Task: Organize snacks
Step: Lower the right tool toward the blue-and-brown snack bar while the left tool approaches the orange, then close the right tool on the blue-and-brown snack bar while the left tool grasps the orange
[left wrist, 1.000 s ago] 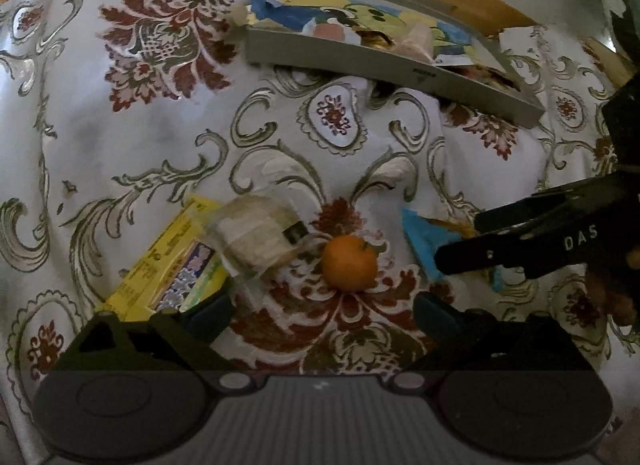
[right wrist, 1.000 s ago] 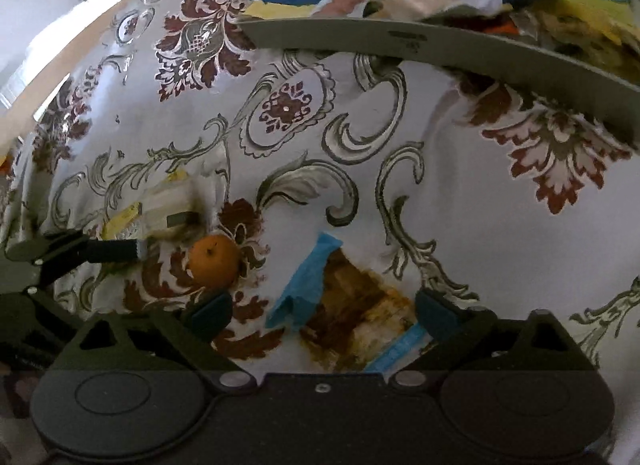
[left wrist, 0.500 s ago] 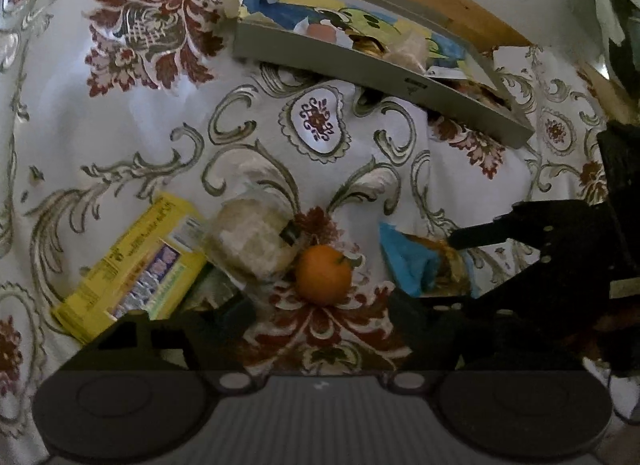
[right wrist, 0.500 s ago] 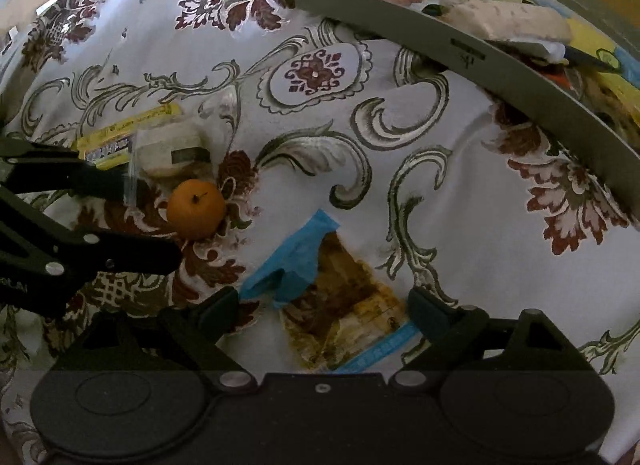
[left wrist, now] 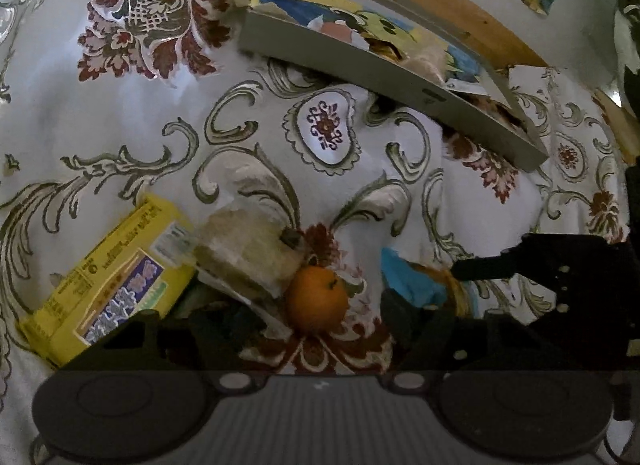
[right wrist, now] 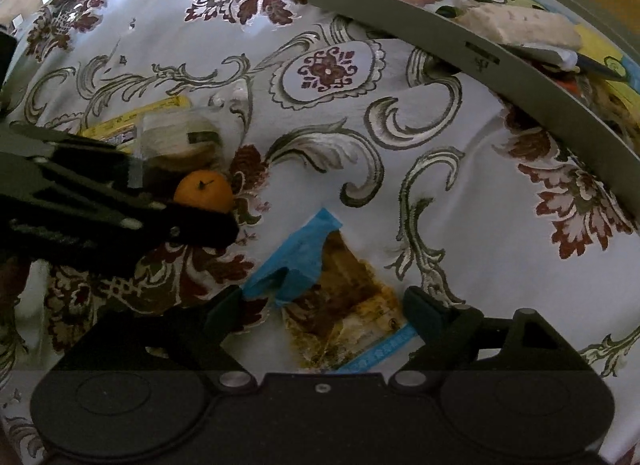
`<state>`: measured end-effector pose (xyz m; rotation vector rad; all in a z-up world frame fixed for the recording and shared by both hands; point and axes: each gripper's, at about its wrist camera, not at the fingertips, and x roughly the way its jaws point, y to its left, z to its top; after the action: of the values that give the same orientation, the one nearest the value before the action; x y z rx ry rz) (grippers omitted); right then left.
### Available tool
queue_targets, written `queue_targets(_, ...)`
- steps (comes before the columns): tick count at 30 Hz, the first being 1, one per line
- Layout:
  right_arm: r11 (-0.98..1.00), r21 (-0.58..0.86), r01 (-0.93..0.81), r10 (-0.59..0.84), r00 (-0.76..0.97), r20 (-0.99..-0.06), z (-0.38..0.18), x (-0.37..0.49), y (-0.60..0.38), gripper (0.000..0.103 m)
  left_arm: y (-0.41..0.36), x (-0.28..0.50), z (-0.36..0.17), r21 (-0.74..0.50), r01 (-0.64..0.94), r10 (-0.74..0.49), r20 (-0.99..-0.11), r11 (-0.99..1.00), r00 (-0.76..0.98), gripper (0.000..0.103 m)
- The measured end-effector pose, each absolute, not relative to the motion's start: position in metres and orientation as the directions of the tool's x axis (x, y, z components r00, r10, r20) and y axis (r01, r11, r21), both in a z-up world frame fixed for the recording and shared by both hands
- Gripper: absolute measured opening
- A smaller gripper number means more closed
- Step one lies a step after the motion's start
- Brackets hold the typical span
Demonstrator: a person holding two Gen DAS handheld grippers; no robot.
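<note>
Left gripper [left wrist: 316,321]: fingers released, straddling the small round orange fruit [left wrist: 318,299] on the floral-cloth table [left wrist: 120,137]. Right gripper [right wrist: 324,313]: fingers released, flanking the blue-edged brown snack packet [right wrist: 336,305]. Grey tray [right wrist: 440,41] lies beyond both.

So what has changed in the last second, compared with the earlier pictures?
Both tools have come down and forward. The left tool now straddles the orange; the right tool straddles the blue-edged packet. Both remain open, gripping nothing. The orange, the packet, the yellow box, the clear-wrapped snack and the grey tray have not moved on the cloth.
</note>
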<state>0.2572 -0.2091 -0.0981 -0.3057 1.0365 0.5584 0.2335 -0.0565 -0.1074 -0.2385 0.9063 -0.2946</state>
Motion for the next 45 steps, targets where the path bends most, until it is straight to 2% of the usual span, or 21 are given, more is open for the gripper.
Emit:
queue_targets(6,0.807,0.019,-0.591,0.302,0.384,-0.873,-0.097,0.254,-0.204,0.085,-0.061,0.231,-0.109,-0.253,0.177,-0.308,-0.741,0.951,0.596,0.052)
queue_targets(11,0.777,0.013,-0.629,0.32,0.377,-0.869,-0.099,0.243,-0.194,0.083,-0.061,0.225,-0.108,-0.254,0.172,-0.307,-0.748,0.952,0.589,0.05)
queue_targets(17,0.763,-0.035,-0.645,0.294,0.396,-0.87,-0.1,0.233,-0.187,0.072,-0.048,0.207,-0.104,-0.332,0.099,-0.329,-0.766,0.938,0.553,0.053)
queue_targets(18,0.762,-0.048,-0.646,0.285,0.402,-0.87,-0.098,0.232,-0.186,0.069,-0.047,0.204,-0.103,-0.34,0.096,-0.335,-0.766,0.935,0.549,0.053)
queue_targets(20,0.77,-0.075,-0.634,0.257,0.416,-0.872,-0.097,0.231,-0.187,0.056,-0.046,0.2,-0.102,-0.354,0.097,-0.347,-0.761,0.93,0.548,0.053)
queue_targets(26,0.799,-0.099,-0.594,0.212,0.431,-0.877,-0.094,0.231,-0.196,0.056,-0.054,0.209,-0.107,-0.4,0.105,-0.388,-0.739,0.911,0.551,0.053)
queue_targets(31,0.81,-0.096,-0.578,0.207,0.435,-0.877,-0.094,0.234,-0.197,0.056,-0.062,0.219,-0.11,-0.339,0.114,-0.339,-0.738,0.934,0.583,0.053)
queue_targets(34,0.816,-0.092,-0.571,0.206,0.435,-0.876,-0.094,0.235,-0.197,0.056,-0.058,0.224,-0.113,-0.342,0.088,-0.325,-0.735,0.936,0.595,0.052)
queue_targets(40,0.82,-0.086,-0.565,0.207,0.433,-0.877,-0.097,0.238,-0.195,0.057,-0.058,0.23,-0.117,-0.326,0.085,-0.308,-0.732,0.942,0.607,0.047)
queue_targets(42,0.821,-0.084,-0.564,0.208,0.432,-0.878,-0.098,0.238,-0.195,0.057,-0.06,0.228,-0.117,-0.299,0.09,-0.289,-0.734,0.95,0.614,0.039)
queue_targets(45,0.82,-0.085,-0.565,0.208,0.434,-0.877,-0.098,0.238,-0.195,0.057,-0.058,0.225,-0.117,-0.313,0.085,-0.296,-0.725,0.946,0.622,0.038)
